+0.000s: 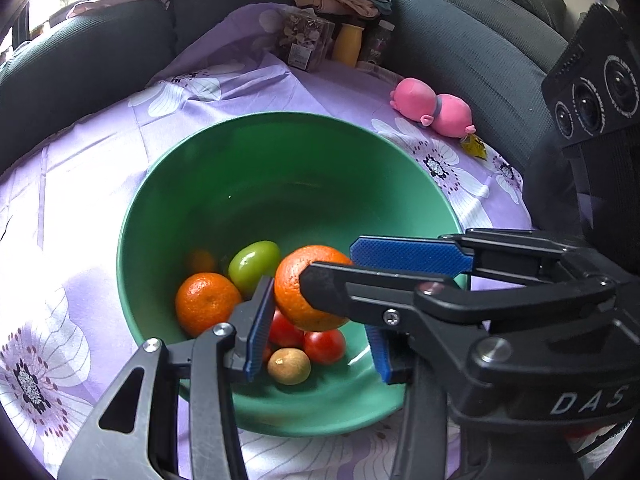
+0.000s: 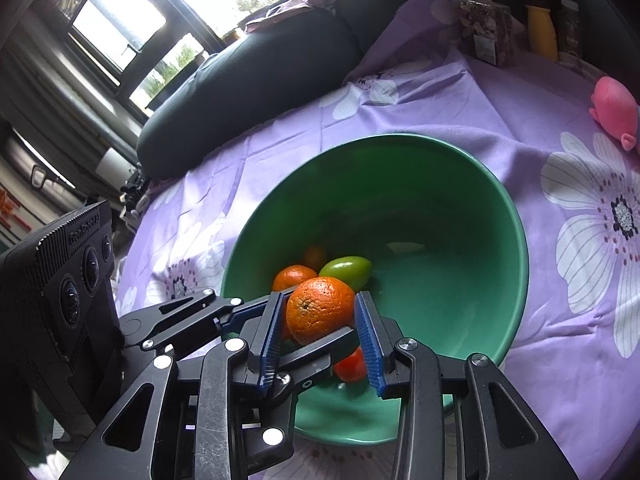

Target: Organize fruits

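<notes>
Low in the frame, right hand-held gripper (image 2: 322,330) clamped on an orange (image 2: 320,309) over a green bowl (image 2: 460,208). Deeper inside: second orange (image 2: 293,276), green fruit (image 2: 346,270), red fruit (image 2: 352,366). Left hand-held gripper (image 2: 280,344) reaching in from lower left, against the held orange.

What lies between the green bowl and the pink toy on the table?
Nothing lies there. Only bare purple flowered tablecloth separates the far rim of the green bowl from the pink toy. This shows most clearly in the left wrist view.
</notes>
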`<move>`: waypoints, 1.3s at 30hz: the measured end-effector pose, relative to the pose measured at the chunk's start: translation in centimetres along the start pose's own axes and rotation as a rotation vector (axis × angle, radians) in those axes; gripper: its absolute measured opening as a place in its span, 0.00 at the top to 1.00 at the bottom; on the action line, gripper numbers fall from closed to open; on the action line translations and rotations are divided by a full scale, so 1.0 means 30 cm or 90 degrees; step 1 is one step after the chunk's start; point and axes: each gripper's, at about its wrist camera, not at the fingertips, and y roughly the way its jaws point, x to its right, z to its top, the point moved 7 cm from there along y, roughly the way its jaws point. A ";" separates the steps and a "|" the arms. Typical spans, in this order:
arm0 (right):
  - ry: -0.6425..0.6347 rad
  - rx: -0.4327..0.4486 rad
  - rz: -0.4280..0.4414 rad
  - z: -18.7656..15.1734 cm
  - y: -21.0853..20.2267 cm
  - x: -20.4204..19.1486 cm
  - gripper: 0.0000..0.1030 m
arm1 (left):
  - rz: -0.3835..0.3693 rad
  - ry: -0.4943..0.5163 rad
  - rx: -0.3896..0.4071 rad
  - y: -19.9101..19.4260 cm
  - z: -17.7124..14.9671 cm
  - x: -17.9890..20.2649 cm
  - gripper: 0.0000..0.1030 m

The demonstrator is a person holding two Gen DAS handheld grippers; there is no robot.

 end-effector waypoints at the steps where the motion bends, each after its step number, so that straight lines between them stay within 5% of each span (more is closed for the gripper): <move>1: -0.002 -0.001 -0.001 0.000 0.001 -0.001 0.62 | 0.000 0.000 -0.001 0.002 0.000 0.001 0.59; 31: -0.034 0.006 -0.044 0.006 -0.016 -0.008 0.62 | 0.036 0.005 0.007 -0.023 0.007 -0.008 0.59; 39: -0.077 0.044 -0.117 0.030 -0.104 0.004 0.62 | 0.078 0.009 0.035 -0.108 0.011 -0.013 0.30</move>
